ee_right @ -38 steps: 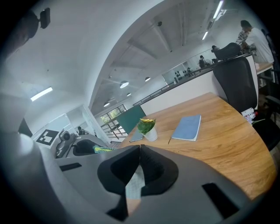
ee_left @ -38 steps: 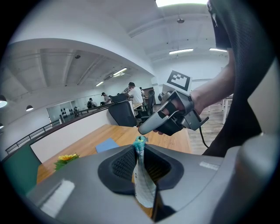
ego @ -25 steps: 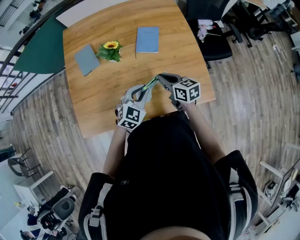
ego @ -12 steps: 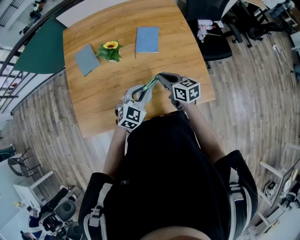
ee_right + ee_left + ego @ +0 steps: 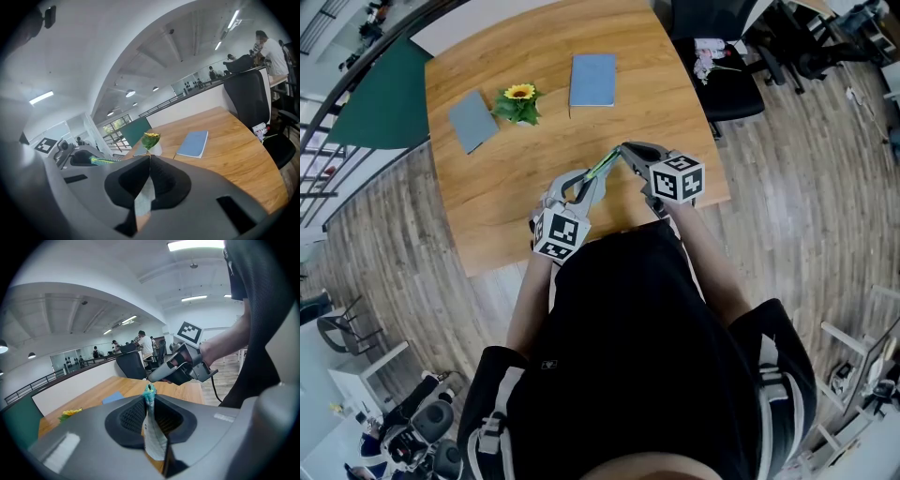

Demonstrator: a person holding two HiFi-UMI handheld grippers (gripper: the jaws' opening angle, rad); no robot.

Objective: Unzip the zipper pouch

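Almost nothing changes. The left hand-held gripper (image 5: 149,401) still pinches the zipper pouch (image 5: 602,169) up over the table (image 5: 487,187). The right hand-held gripper (image 5: 625,152) stays closed on the pouch's other end and has slid a tiny bit right.

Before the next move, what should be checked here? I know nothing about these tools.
1. Hold of the left gripper on the zipper pouch: ok, clamped.
2. Hold of the right gripper on the pouch's pale fabric: ok, shut.
3. Zipper pull caught in the right gripper: cannot tell.
4. Pouch spanning both grippers: ok.
5. The sunflower and blue notebook well away from both: ok.
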